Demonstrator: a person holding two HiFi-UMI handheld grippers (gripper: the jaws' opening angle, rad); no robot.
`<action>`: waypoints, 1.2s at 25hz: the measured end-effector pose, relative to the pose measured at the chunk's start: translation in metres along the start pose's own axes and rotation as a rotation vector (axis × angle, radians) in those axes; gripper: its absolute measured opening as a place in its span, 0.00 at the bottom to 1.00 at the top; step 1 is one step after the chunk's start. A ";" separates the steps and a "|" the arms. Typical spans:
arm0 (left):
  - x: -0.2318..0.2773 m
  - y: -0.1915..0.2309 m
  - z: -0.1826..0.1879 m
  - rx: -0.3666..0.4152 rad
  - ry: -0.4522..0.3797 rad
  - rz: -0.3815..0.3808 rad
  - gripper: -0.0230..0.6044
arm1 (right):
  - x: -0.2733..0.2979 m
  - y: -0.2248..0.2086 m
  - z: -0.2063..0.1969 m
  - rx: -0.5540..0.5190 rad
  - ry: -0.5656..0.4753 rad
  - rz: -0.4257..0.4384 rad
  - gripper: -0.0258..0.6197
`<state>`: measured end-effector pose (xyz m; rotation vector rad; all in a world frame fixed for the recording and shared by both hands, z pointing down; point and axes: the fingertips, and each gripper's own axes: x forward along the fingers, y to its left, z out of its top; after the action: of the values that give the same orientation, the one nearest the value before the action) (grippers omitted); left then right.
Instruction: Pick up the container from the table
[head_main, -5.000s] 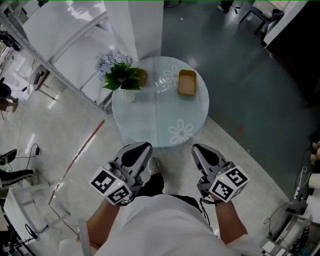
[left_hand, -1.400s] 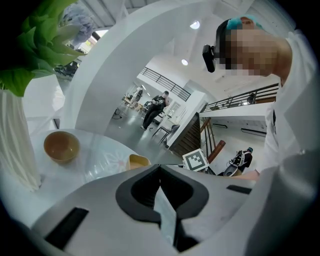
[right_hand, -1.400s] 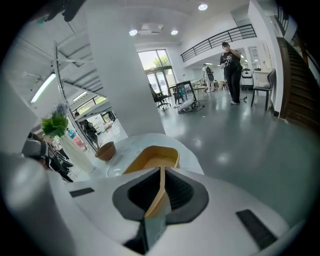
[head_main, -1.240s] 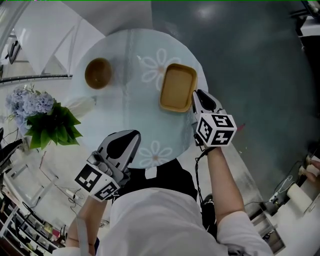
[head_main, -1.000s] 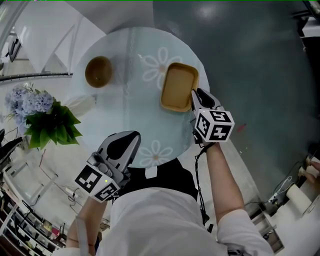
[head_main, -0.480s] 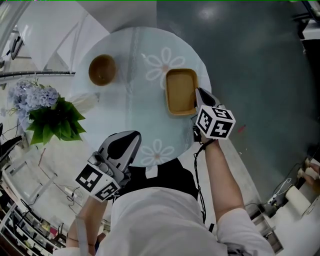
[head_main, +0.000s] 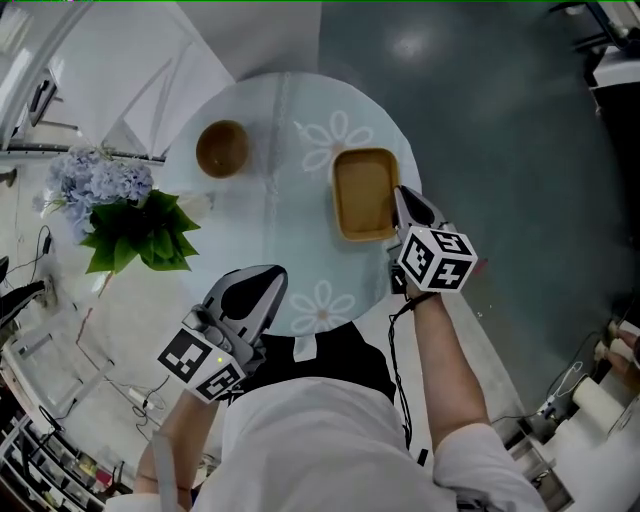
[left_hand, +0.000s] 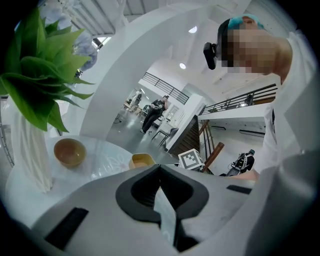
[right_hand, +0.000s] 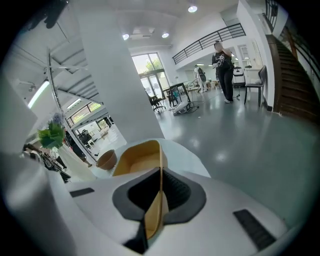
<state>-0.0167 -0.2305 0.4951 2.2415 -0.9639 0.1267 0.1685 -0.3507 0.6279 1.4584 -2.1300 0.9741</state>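
Observation:
The container (head_main: 364, 193) is a shallow tan rectangular tray at the right side of the round glass table (head_main: 280, 235). My right gripper (head_main: 403, 200) is shut on its right-hand wall. In the right gripper view that thin wall (right_hand: 160, 165) runs straight between the closed jaws of the right gripper (right_hand: 160, 176), with the tray's hollow (right_hand: 136, 158) just beyond. I cannot tell whether the tray is off the glass. My left gripper (head_main: 262, 282) is shut on nothing at the table's near edge; from the left gripper (left_hand: 160, 171) the container (left_hand: 141, 160) shows far off.
A brown bowl (head_main: 222, 149) stands at the table's far left. A potted plant with green leaves and pale blue flowers (head_main: 135, 215) stands at the left edge. White flower prints mark the glass. Dark grey floor (head_main: 500, 150) lies to the right.
Five seconds ago both grippers hung near my body, short of the table. In the last second my right gripper slid up along the container's right side and onto its wall. The left stayed put.

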 end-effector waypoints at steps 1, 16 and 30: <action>-0.003 -0.001 0.003 0.005 -0.006 -0.003 0.07 | -0.004 0.004 0.004 -0.001 -0.013 0.003 0.09; -0.044 -0.026 0.049 0.093 -0.087 -0.050 0.07 | -0.088 0.063 0.075 -0.030 -0.208 0.039 0.09; -0.079 -0.048 0.098 0.185 -0.162 -0.097 0.07 | -0.151 0.115 0.126 -0.074 -0.347 0.067 0.09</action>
<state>-0.0579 -0.2207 0.3673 2.4952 -0.9586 -0.0096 0.1302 -0.3176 0.4057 1.6247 -2.4416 0.6950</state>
